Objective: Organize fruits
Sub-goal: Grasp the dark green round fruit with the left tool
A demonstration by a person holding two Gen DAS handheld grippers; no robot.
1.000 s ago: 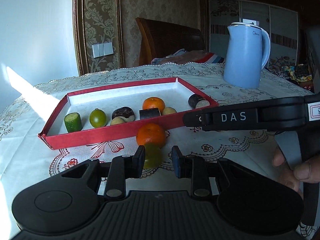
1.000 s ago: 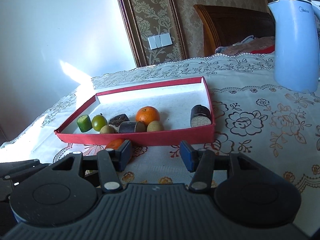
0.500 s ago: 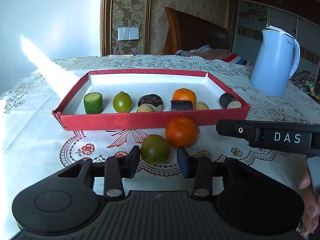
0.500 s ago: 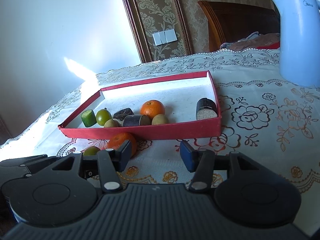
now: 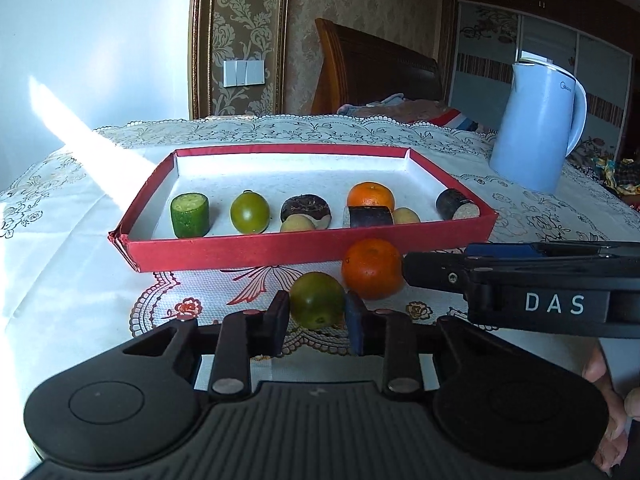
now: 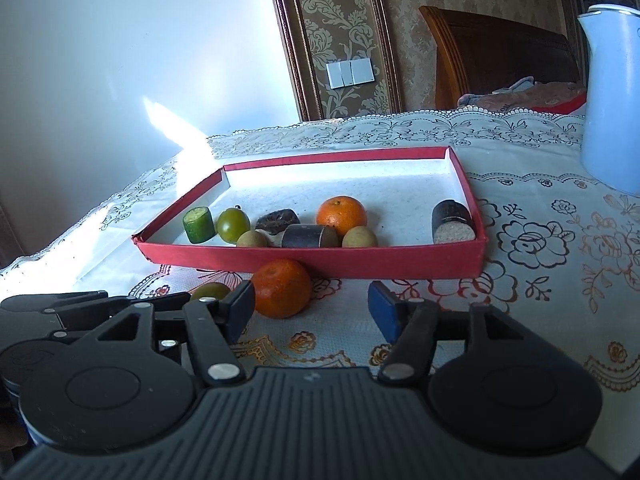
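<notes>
Green tomato (image 5: pixel 317 305) sits on the lace tablecloth (image 5: pixel 72 248) in front of the red tray (image 5: pixel 312 249), not yet inside. My left claw (image 5: pixel 316 320) is closed on it: both pads press the fruit's sides, one on each flank, and the jaws have just finished narrowing onto it. Grip looks low on the fruit, near the cloth.

Step in hand, as I judge it: pick-up of the two fruits left outside the tray. The left side has its grasp; the right is lining up.

Loose orange (image 6: pixel 282 288) rests on the cloth, touching or just short of the tray's near wall, just beside the tomato. My right claw (image 6: pixel 311 311) stands well apart with nothing pressed between the pads. Its jaws have just been opening. The orange lies toward the left pad, off-centre in the gap, apparently not touched.

Tray contents: cucumber piece (image 5: pixel 189 215), a second green tomato (image 5: pixel 249 213), an orange (image 5: pixel 370 197), several dark and tan pieces along the near wall. The far half of the floor is bare.

Next move, judged: lift the tomato clear of the tray wall before carrying it forward, then set it on the open floor behind the row. The right claw should shift left to centre the orange before closing.

Risk: the two claws work close together. Blue kettle (image 5: pixel 536 128) stands well clear to the right.
</notes>
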